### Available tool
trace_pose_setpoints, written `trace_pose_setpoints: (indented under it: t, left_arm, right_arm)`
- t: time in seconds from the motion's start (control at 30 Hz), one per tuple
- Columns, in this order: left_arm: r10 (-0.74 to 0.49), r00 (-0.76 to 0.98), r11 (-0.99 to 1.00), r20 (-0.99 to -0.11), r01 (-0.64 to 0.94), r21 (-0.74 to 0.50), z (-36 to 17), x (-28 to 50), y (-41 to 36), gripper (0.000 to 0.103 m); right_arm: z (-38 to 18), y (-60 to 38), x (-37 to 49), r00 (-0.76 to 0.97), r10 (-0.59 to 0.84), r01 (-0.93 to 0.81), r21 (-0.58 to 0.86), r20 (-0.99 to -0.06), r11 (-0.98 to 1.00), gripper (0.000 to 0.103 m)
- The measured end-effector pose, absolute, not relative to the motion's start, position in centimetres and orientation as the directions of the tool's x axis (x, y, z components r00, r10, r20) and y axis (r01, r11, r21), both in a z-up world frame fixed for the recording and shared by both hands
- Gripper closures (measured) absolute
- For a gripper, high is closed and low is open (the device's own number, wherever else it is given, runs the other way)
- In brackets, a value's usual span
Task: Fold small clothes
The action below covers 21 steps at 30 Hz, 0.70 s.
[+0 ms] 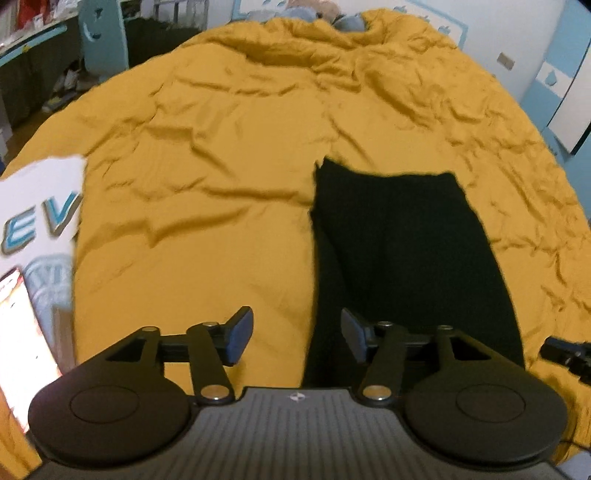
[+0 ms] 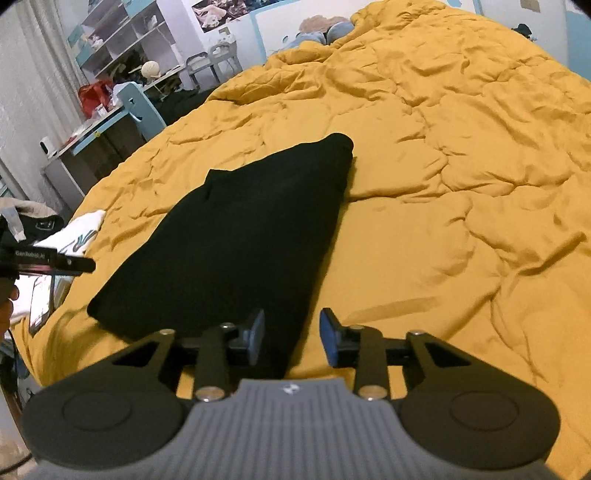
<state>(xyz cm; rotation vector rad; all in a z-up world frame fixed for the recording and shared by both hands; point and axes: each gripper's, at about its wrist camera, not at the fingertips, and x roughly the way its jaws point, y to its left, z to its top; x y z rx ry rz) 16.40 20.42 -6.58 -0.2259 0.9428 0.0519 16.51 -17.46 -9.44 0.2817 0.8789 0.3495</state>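
A black garment (image 1: 399, 258) lies flat on the mustard-yellow quilt (image 1: 207, 192), folded into a long strip. It also shows in the right wrist view (image 2: 236, 243). My left gripper (image 1: 297, 334) is open and empty, hovering over the garment's near left edge. My right gripper (image 2: 291, 334) is open and empty, over the garment's near right corner. The right gripper's tip shows at the right edge of the left wrist view (image 1: 565, 354). The left gripper shows at the left edge of the right wrist view (image 2: 48, 260).
A white garment with blue letters (image 1: 37, 206) lies at the bed's left edge, also in the right wrist view (image 2: 79, 230). A phone (image 1: 14, 332) lies beside it. A desk, a blue chair (image 2: 142, 107) and shelves stand left of the bed. Pillows (image 2: 325, 31) lie at its head.
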Motion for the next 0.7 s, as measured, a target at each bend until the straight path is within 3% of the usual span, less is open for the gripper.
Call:
trace_pose_setpoints:
  t: [0.1,0.17,0.23,0.53,0.7]
  left_arm:
    - [-0.079,0.605,0.973,-0.792,-0.126,-0.194,-7.0,18.0,20.3,0.030]
    - [-0.101,0.609,0.968,-0.787,-0.121,-0.219,-7.6,19.3,20.4,0.026]
    - [-0.132,0.616,0.961,-0.776,-0.111,-0.252,-8.1,20.4,20.7,0.022]
    - [-0.353,0.607,0.800,-0.713,-0.199,-0.566,-13.9,26.0,25.8,0.016]
    - [-0.420,0.601,0.756,-0.680,-0.183,-0.628,-16.1,28.6,26.2,0.014]
  right_arm:
    - [-9.8,-17.3,17.8,0.584,0.410,-0.163,0.394,-0.700,0.905,0.058]
    - [-9.9,-17.2,18.7,0.596,0.398,-0.150,0.390,-0.697,0.909,0.044]
    - [-10.1,-17.1,19.6,0.605,0.392,-0.142,0.390,-0.693,0.910,0.039]
    - [-12.7,-17.7,25.0,0.596,0.448,-0.046,0.529,-0.666,0.847,0.038]
    - [-15.0,-18.9,28.0,0.584,0.534,0.043,0.680,-0.612,0.732,0.038]
